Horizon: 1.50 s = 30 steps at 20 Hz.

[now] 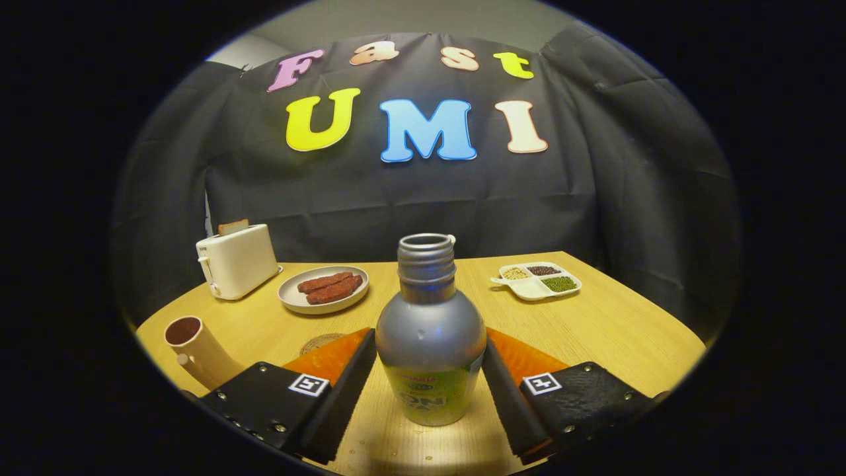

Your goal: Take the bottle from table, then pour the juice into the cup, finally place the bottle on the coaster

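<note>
- The gripper [429,390] is clamping both black fingers [344,380] on the grey, uncapped plastic bottle [430,330], upright over the wooden table [615,324].
- The grasp looks done; pouring and placing are waiting.
- The tan cup [195,347] is sitting near left; the round coaster [322,342] is lying just beyond the left finger.

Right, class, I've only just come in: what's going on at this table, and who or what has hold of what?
A hand-held gripper has its two fingers against either side of an uncapped bottle that stands upright on the wooden table; they look closed on it. The cup stands beyond the left finger, and a round coaster peeks out behind that finger. Farther back are a toaster, a plate of sausages and a divided dish of beans. No pouring is under way.
</note>
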Motion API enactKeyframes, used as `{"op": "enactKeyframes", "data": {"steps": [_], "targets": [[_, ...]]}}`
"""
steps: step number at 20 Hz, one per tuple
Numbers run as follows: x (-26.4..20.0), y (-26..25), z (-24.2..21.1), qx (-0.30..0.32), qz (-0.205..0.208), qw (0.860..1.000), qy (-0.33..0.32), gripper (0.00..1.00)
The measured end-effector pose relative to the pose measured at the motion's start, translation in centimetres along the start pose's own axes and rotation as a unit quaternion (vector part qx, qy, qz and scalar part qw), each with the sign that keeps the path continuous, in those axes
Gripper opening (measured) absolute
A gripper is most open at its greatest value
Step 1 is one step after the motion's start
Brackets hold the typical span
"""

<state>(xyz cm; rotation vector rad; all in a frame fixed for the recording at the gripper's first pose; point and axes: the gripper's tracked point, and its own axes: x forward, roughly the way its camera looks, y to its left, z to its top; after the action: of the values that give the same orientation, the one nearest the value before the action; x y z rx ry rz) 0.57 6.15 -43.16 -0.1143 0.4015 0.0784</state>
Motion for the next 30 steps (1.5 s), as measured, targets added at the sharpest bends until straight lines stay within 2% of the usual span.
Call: {"op": "enactKeyframes", "data": {"steps": [2,5,8,13,18,23,28,30], "targets": [[0.1,0.1,0.1,-0.001,0.000,1.000,0.002,0.81],[-0.1,-0.2,1.1,-0.009,0.002,1.000,0.015,0.78],[-0.7,0.1,3.6,-0.060,-0.003,0.998,0.019,0.78],[-2.4,2.1,7.4,-0.155,0.014,0.988,0.022,0.78],[-3.7,5.6,9.9,-0.254,0.034,0.967,0.007,0.78],[-3.9,8.4,10.5,-0.335,0.022,0.942,0.008,0.78],[-4.5,11.0,8.8,-0.381,0.031,0.924,0.014,0.78],[-4.6,11.9,7.7,-0.409,0.030,0.912,0.020,0.78]]}}
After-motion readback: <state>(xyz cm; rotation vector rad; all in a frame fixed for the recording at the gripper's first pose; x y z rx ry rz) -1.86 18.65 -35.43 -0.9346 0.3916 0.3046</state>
